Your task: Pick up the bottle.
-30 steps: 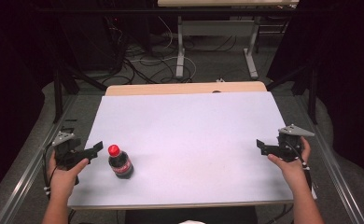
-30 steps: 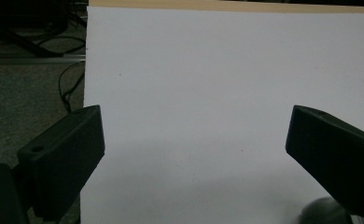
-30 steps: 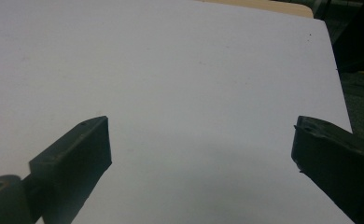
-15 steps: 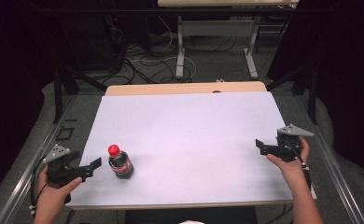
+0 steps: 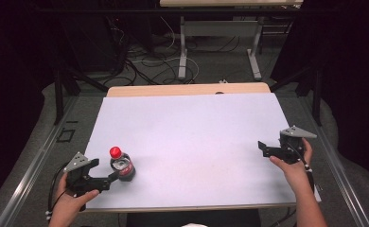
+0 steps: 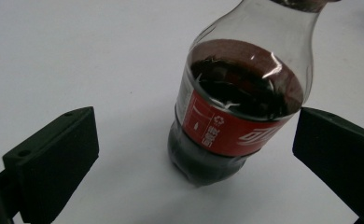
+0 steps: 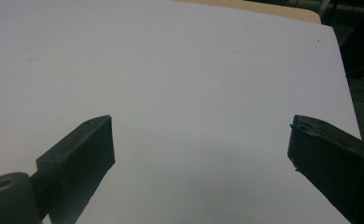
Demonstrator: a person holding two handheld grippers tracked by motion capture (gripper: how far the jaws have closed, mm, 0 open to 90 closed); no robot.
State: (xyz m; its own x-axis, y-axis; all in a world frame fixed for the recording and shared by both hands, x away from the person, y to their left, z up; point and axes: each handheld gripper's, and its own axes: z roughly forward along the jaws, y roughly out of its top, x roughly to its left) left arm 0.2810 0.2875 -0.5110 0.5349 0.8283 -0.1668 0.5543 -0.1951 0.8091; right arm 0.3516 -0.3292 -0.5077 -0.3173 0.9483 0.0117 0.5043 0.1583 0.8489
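While the bottle (image 5: pixel 121 166) is standing upright near the bench's (image 5: pixel 197 142) front left corner, the left gripper (image 5: pixel 108 178) is closing in with jaws just opened wide around it, not yet touching, and the right gripper (image 5: pixel 262 147) is waiting wide, well apart.

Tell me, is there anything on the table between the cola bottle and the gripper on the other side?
No. In the high view, between the cola bottle and the right gripper lies just bare white table.
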